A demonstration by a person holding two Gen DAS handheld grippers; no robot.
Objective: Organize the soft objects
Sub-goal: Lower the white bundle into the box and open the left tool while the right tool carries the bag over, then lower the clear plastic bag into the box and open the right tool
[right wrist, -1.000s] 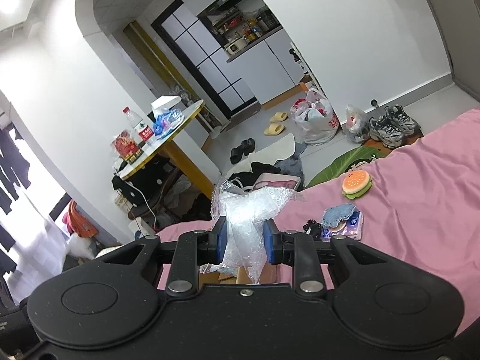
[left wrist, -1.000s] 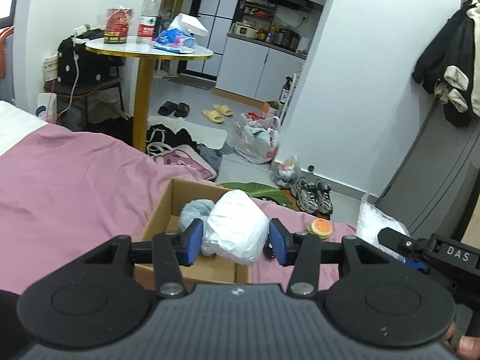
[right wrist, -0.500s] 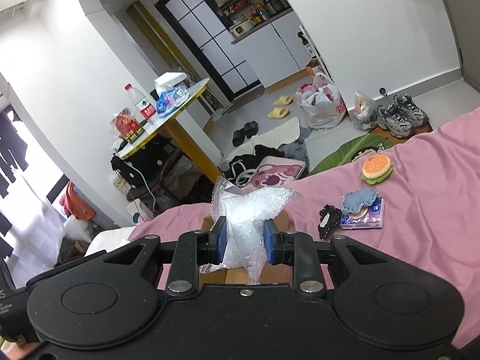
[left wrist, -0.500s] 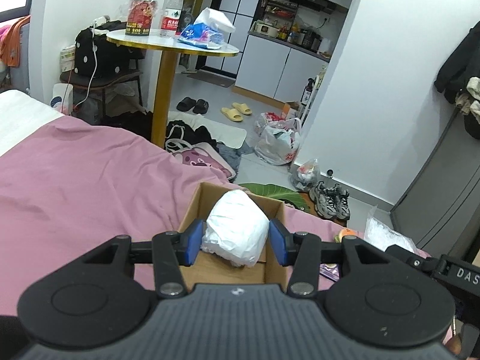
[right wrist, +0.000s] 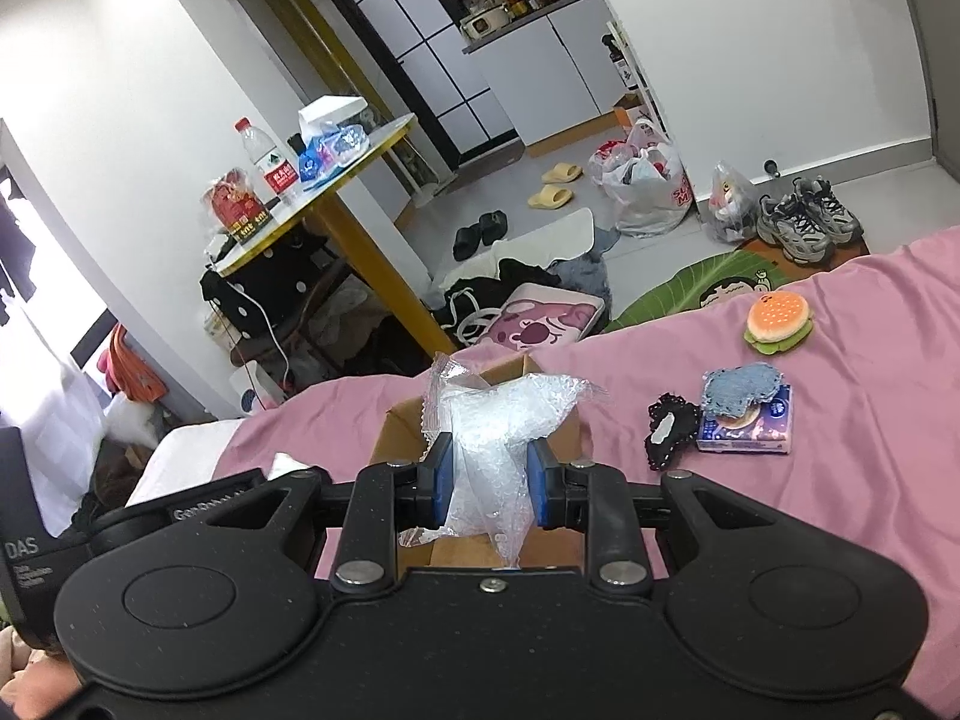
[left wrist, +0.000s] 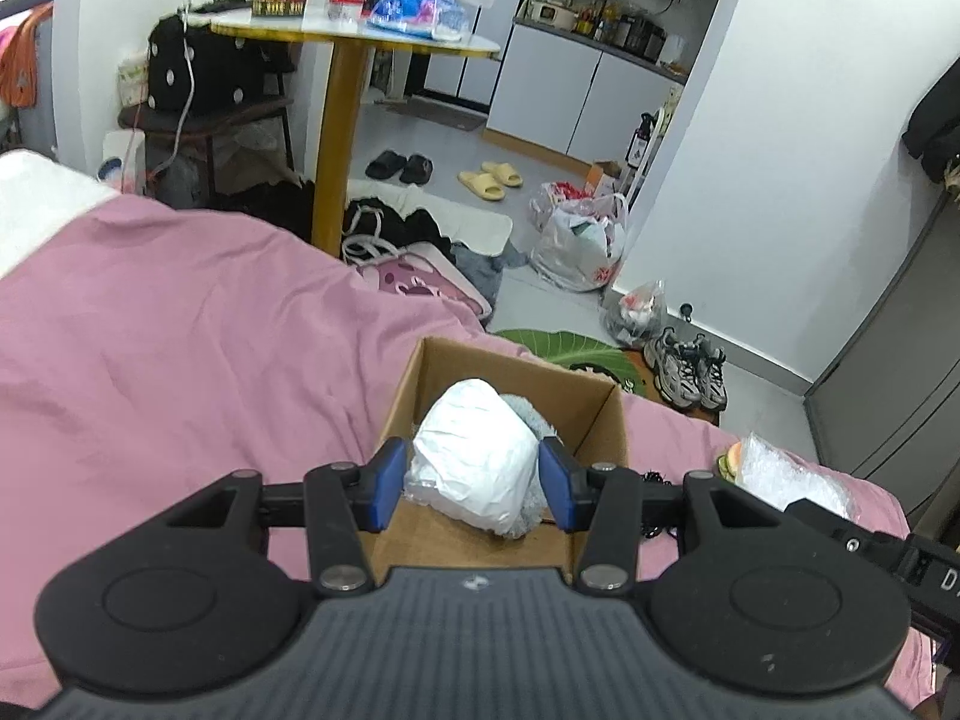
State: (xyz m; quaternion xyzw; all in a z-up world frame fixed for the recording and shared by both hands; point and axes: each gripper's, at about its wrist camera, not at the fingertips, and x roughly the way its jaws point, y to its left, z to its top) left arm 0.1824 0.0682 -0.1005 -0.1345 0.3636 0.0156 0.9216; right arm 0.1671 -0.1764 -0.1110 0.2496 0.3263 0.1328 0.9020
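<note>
pink bedspread [left wrist: 180,360] beneath cardboard box [left wrist: 516,372], cluttered floor [left wrist: 540,180] beyond.

One open brown cardboard box [left wrist: 600,414], one white crumpled bundle [left wrist: 474,456], one clear bubble-wrap bag [right wrist: 498,438], one orange burger-shaped plush [right wrist: 779,321].

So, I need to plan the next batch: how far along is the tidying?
Done: a grey fluffy item lies in the cardboard box. In hand: the left gripper holds a white bundle over the box; the right gripper holds bubble wrap. Left on the bed: burger toy, blue cloth, tissue pack, black lace piece.
</note>
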